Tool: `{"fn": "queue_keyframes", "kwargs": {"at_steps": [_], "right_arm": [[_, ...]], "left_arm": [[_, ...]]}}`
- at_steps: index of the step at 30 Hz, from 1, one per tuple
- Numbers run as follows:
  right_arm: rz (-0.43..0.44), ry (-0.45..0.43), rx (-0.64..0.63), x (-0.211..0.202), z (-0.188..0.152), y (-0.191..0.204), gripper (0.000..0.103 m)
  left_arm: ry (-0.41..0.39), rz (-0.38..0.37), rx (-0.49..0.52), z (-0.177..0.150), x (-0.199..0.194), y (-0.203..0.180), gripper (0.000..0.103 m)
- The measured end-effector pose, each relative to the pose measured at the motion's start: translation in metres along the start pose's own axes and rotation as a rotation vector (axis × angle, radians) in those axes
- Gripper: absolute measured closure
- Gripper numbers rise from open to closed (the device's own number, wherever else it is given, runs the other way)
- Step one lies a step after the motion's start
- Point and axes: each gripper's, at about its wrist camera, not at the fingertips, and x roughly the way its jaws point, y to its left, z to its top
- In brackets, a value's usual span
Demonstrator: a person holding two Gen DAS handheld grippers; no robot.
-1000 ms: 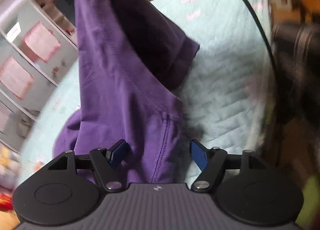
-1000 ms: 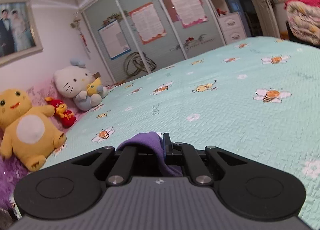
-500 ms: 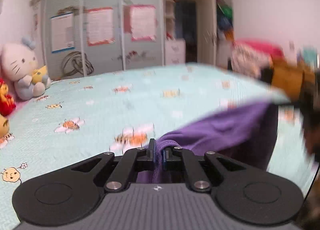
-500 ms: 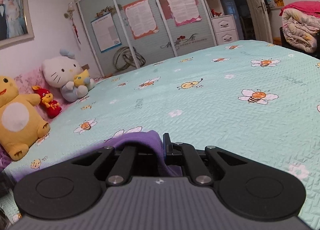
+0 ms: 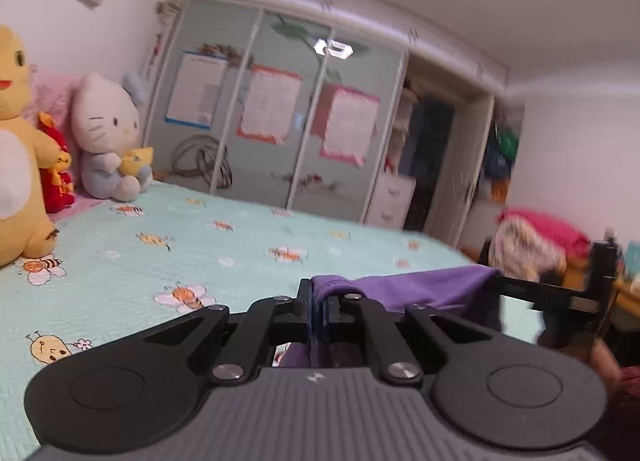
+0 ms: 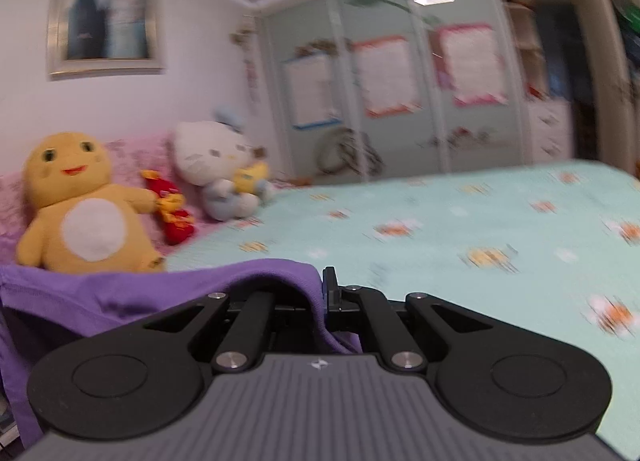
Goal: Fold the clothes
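- Lifting the purple garment [image 5: 420, 285] off the bed [image 5: 200, 245], we now pinch it with our left gripper [image 5: 318, 309] too (a second ago its jaws stood open).
- Our right gripper [image 6: 323, 293] stays clamped on another edge.
- It hangs stretched above the bed, ready to spread.

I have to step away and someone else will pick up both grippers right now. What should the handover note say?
Left hand-held gripper: shut on an edge of the purple garment.
Right hand-held gripper: shut on another edge of the same garment.
Garment: held up between the two grippers, over the near part of the bed with the bee-print cover. How much of it hangs below is out of view.
Done: both grips taken, cloth lifted.
Left: no fold shows yet. Probably lay it flat on the bed, then fold.
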Motion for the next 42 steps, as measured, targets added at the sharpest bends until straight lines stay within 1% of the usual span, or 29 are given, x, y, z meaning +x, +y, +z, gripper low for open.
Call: {"fn": "queue_keyframes", "kwargs": {"at_steps": [3, 6, 9, 12, 14, 15, 16, 17, 18, 19, 21, 22, 23, 24, 25, 27, 28, 29, 31, 33, 35, 36, 37, 39, 41, 42], "right_arm": [[0.144, -0.033, 0.030, 0.033, 0.029, 0.034, 0.100], [0.300, -0.063, 0.058, 0.064, 0.058, 0.074, 0.100], [0.475, -0.088, 0.116, 0.083, 0.091, 0.106, 0.100], [0.630, -0.113, 0.174, 0.091, 0.123, 0.121, 0.100], [0.686, -0.118, 0.195, 0.093, 0.137, 0.119, 0.100], [0.709, -0.120, 0.205, 0.094, 0.144, 0.117, 0.100], [0.715, -0.103, 0.204, 0.096, 0.147, 0.111, 0.100], [0.712, -0.075, 0.199, 0.098, 0.147, 0.103, 0.099], [0.654, -0.038, 0.168, 0.101, 0.143, 0.094, 0.094], [0.569, 0.005, 0.123, 0.105, 0.136, 0.085, 0.088], [0.392, 0.094, 0.028, 0.112, 0.118, 0.067, 0.053], [0.302, 0.150, -0.024, 0.115, 0.101, 0.057, 0.046], [0.207, 0.221, -0.064, 0.118, 0.082, 0.046, 0.042], [0.119, 0.291, -0.082, 0.120, 0.063, 0.034, 0.042], [0.055, 0.350, -0.068, 0.118, 0.044, 0.019, 0.042], [0.010, 0.382, 0.043, 0.097, 0.011, -0.011, 0.042], [-0.006, 0.389, 0.105, 0.085, -0.005, -0.026, 0.042], [-0.011, 0.391, 0.173, 0.071, -0.020, -0.039, 0.042], [-0.014, 0.393, 0.306, 0.042, -0.052, -0.058, 0.042], [-0.005, 0.412, 0.355, 0.019, -0.084, -0.055, 0.041], [0.007, 0.433, 0.393, -0.001, -0.115, -0.049, 0.039], [0.018, 0.442, 0.402, -0.004, -0.128, -0.051, 0.037], [0.035, 0.454, 0.404, -0.008, -0.139, -0.048, 0.037], [0.065, 0.483, 0.390, -0.017, -0.158, -0.035, 0.036], [0.079, 0.514, 0.351, -0.022, -0.175, -0.022, 0.035], [0.069, 0.525, 0.325, -0.022, -0.182, -0.015, 0.035]], "left_arm": [[-0.048, -0.033, -0.023, 0.007, -0.020, -0.002, 0.099], [-0.089, -0.117, -0.080, 0.016, -0.031, -0.004, 0.100], [-0.105, -0.232, -0.112, 0.029, -0.036, -0.009, 0.100], [-0.099, -0.355, -0.122, 0.037, -0.031, -0.023, 0.100], [-0.079, -0.426, -0.125, 0.038, -0.020, -0.034, 0.100], [-0.062, -0.447, -0.125, 0.037, -0.011, -0.041, 0.100], [-0.045, -0.466, -0.125, 0.034, -0.001, -0.047, 0.100], [-0.023, -0.471, -0.128, 0.029, 0.012, -0.053, 0.100], [0.006, -0.466, -0.141, 0.021, 0.028, -0.058, 0.100], [0.047, -0.451, -0.161, 0.012, 0.047, -0.061, 0.100], [0.162, -0.406, -0.183, -0.012, 0.089, -0.063, 0.100], [0.228, -0.377, -0.191, -0.026, 0.111, -0.063, 0.100], [0.300, -0.343, -0.203, -0.044, 0.131, -0.061, 0.100], [0.372, -0.308, -0.215, -0.061, 0.150, -0.058, 0.100], [0.437, -0.276, -0.232, -0.077, 0.166, -0.056, 0.099], [0.525, -0.226, -0.294, -0.105, 0.180, -0.046, 0.098], [0.561, -0.204, -0.322, -0.117, 0.184, -0.041, 0.093], [0.570, -0.195, -0.339, -0.122, 0.182, -0.038, 0.088], [0.562, -0.189, -0.372, -0.125, 0.175, -0.031, 0.065], [0.534, -0.194, -0.384, -0.124, 0.161, -0.026, 0.060], [0.496, -0.196, -0.367, -0.118, 0.149, -0.021, 0.055], [0.475, -0.192, -0.355, -0.113, 0.144, -0.018, 0.049], [0.453, -0.175, -0.350, -0.110, 0.138, -0.013, 0.046], [0.411, -0.138, -0.344, -0.103, 0.127, -0.001, 0.045], [0.394, -0.091, -0.364, -0.104, 0.115, 0.018, 0.044], [0.388, -0.056, -0.378, -0.107, 0.106, 0.028, 0.044]]}}
